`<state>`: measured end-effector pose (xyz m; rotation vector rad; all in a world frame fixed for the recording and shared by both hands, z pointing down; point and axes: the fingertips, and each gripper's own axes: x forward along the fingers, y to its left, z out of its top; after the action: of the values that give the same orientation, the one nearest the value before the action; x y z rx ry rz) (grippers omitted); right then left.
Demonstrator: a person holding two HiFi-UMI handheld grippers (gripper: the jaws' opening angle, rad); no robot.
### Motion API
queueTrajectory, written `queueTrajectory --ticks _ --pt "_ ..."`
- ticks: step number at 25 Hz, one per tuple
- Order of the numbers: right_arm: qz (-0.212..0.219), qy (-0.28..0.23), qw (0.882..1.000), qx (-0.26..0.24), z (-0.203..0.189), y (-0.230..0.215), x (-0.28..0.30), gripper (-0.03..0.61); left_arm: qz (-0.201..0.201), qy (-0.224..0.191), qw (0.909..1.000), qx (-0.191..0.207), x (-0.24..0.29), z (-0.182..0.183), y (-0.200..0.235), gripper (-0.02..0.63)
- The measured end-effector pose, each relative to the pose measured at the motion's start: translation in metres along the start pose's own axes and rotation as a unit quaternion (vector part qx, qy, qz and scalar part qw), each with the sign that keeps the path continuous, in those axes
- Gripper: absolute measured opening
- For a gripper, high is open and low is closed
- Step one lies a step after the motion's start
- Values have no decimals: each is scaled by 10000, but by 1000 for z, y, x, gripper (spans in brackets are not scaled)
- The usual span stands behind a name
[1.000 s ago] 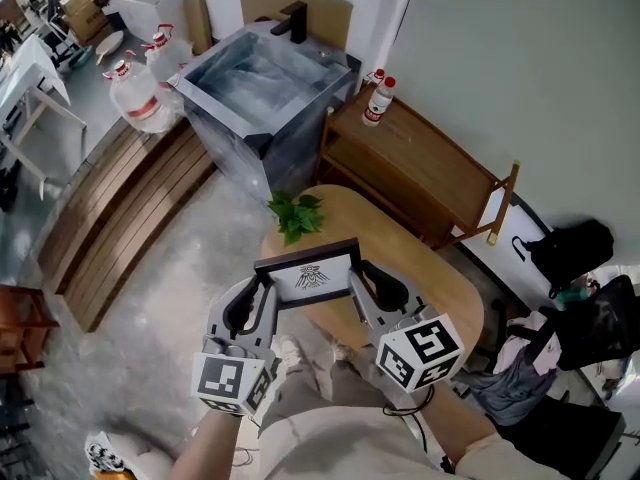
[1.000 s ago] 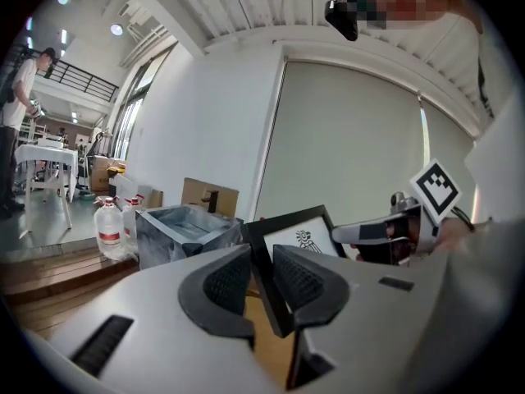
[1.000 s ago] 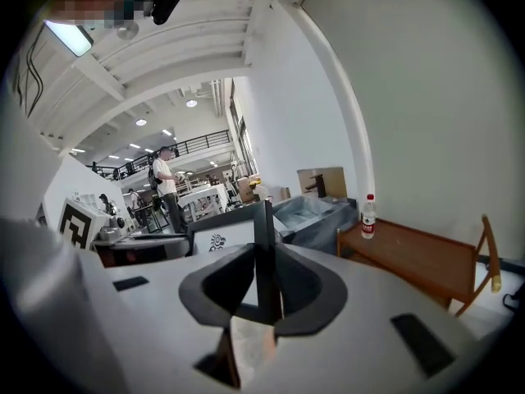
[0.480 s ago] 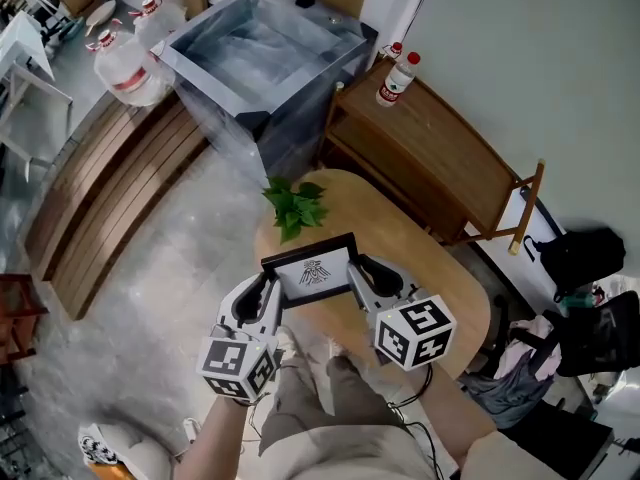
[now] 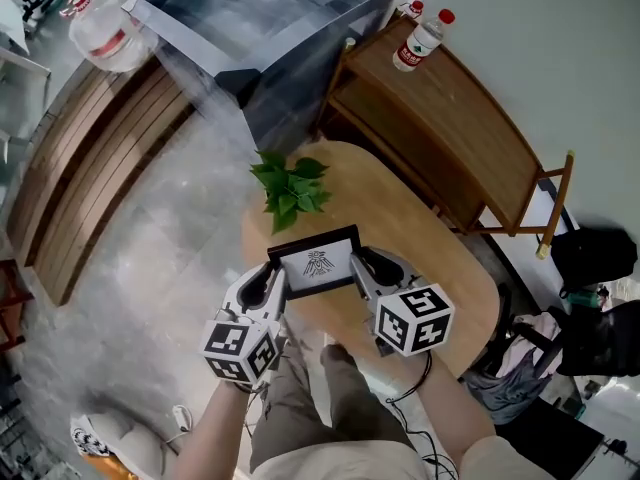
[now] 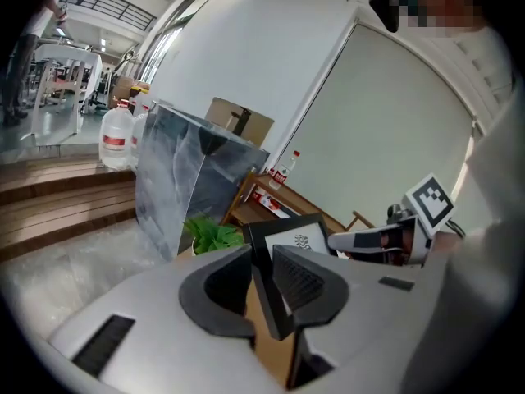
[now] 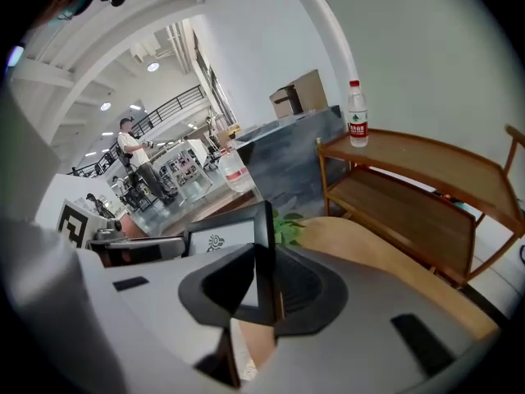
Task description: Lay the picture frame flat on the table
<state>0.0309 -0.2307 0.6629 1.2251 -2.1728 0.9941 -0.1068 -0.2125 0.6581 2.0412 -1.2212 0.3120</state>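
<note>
- Two tools are held out over the near end of a rounded wooden desk [image 5: 430, 258], one in each of the person's hands.
- One picture frame [image 5: 318, 263] is carried between the two tools. It has a black edge, a white mount and a small dark print at its middle.
- Position of the frame: it is seen over the near part of the desk, tilted, with its face turned up toward the head view and its top edge toward the far end of the desk.
- Whether the lower edge of the frame touches the desk cannot be told.
- Left tool [image 5: 276, 286]: the jaws are pressed onto the left edge of the frame, and the black moulding is pinched between the ribbed pads, as seen in the left gripper view.
- Right tool [image 5: 362, 268]: the jaws are closed onto the right edge of the frame, and the moulding is gripped between them, as seen in the right gripper view.
- One leafy green plant [image 5: 290, 188] is set at the far end of the desk, just beyond the frame.
- One wooden shelf unit [image 5: 450, 118] with two levels is placed beyond the desk, against the wall.
- One plastic bottle [image 5: 422, 38] with a red cap is stood upright on the top level of the shelf unit.
- One large grey box [image 5: 260, 18] is placed to the left of the shelf unit.
- One water jug [image 5: 100, 36] is seen to the left of the box.
</note>
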Motion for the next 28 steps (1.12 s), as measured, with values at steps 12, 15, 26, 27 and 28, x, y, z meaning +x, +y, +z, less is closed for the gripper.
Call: queueTrajectory --ticks 12,15,26,27,28 --pt "1 656 9975 245 -88 -53 97 60 103 347 9962 -795 80 -94 69 71" --pt "-69 776 9968 193 -106 -65 123 58 127 485 9958 -766 99 -114 86 71" --pt "-231 1100 9936 116 -152 -100 207 58 254 683 9936 -863 154 -166 140 67" --pt "-243 1087 9936 161 -154 -103 212 58 262 689 9938 -833 160 -168 144 67" --pt "-255 1069 9937 205 -155 -106 217 58 276 674 9938 -844 165 -168 148 67"
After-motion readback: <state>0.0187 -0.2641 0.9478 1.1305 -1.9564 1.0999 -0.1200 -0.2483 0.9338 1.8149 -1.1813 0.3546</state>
